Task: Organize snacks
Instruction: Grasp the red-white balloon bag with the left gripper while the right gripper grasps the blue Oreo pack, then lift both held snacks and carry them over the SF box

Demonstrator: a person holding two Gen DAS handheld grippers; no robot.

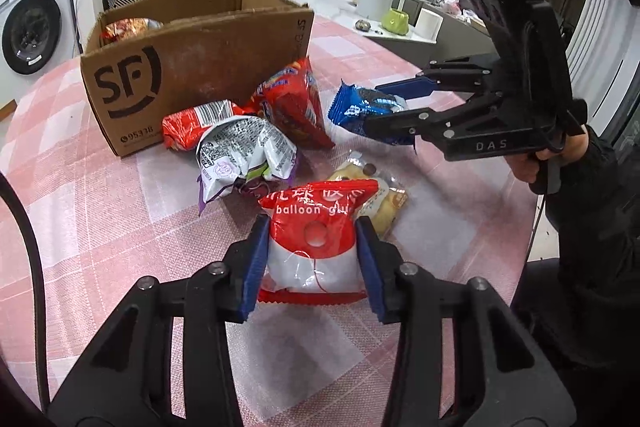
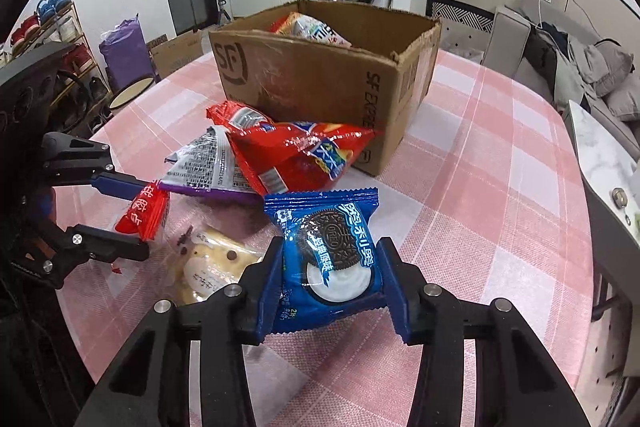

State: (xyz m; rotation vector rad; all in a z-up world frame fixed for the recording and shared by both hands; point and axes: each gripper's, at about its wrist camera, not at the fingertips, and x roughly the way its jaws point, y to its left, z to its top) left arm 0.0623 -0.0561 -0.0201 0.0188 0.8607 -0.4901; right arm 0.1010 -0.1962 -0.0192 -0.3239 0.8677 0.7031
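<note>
The left hand-held gripper (image 1: pixel 312 259) is closed on a red-and-white "balloon" packet (image 1: pixel 316 227), both blue pads pressed against the packet's sides; the packet is held just above the table (image 1: pixel 100 227). The right hand-held gripper (image 2: pixel 330 283) is clamped on a blue Oreo packet (image 2: pixel 326 255), pads against its left and right edges, packet face up and clear of the table.

Directly ahead of the left hand-held gripper, touching the far edge of its packet, lies a pale yellow pastry packet (image 1: pixel 390 203) flat on the table. Further ahead and to the left sit a silver-and-purple bag (image 1: pixel 244 155) and a red snack bag (image 1: pixel 292 107), both crumpled and leaning against each other. The red bag rests against the near wall of an open cardboard box (image 1: pixel 192 67) marked "SF". From the right wrist view, the box stands ahead of the right hand-held gripper and contains at least one snack bag (image 2: pixel 316 29).
</note>
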